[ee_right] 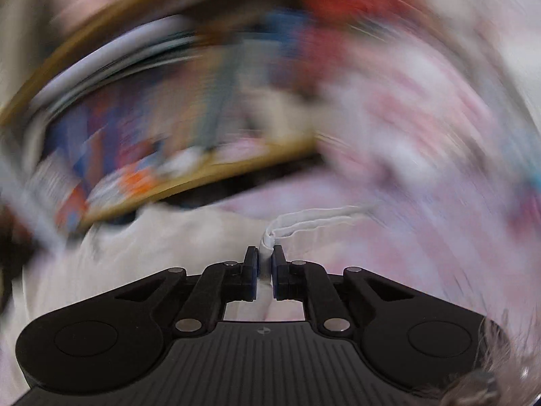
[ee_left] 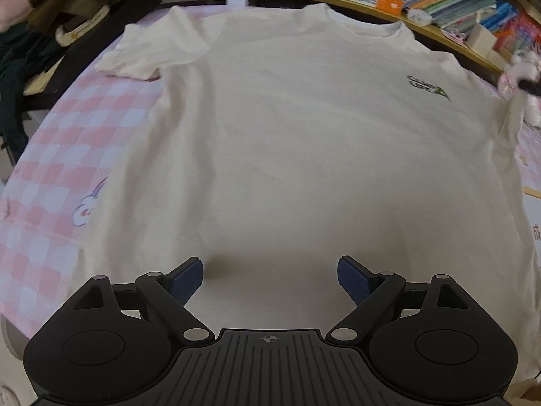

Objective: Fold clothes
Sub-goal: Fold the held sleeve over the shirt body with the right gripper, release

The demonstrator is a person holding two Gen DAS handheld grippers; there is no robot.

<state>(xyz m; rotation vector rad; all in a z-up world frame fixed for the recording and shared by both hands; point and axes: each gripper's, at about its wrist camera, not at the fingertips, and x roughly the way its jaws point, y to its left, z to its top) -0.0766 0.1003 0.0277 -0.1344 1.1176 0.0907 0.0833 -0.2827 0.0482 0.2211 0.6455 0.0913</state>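
A cream t-shirt [ee_left: 287, 142] with a small dark chest logo [ee_left: 427, 87] lies spread flat, front up, on a pink checked sheet [ee_left: 67, 169]. Its collar points to the far side. My left gripper [ee_left: 270, 279] is open and empty, hovering over the shirt's lower part. In the right wrist view, which is heavily motion-blurred, my right gripper [ee_right: 265, 264] is shut on a bunched edge of the t-shirt [ee_right: 304, 225], apparently a sleeve. The same lifted sleeve [ee_left: 510, 115] shows at the right edge of the left wrist view.
A wooden shelf [ee_left: 422, 27] packed with books curves along the far right. Dark clothes [ee_left: 50, 34] are piled at the far left. A plush toy [ee_left: 524, 77] sits at the right edge. A blurred bookshelf [ee_right: 169, 135] fills the right wrist view's background.
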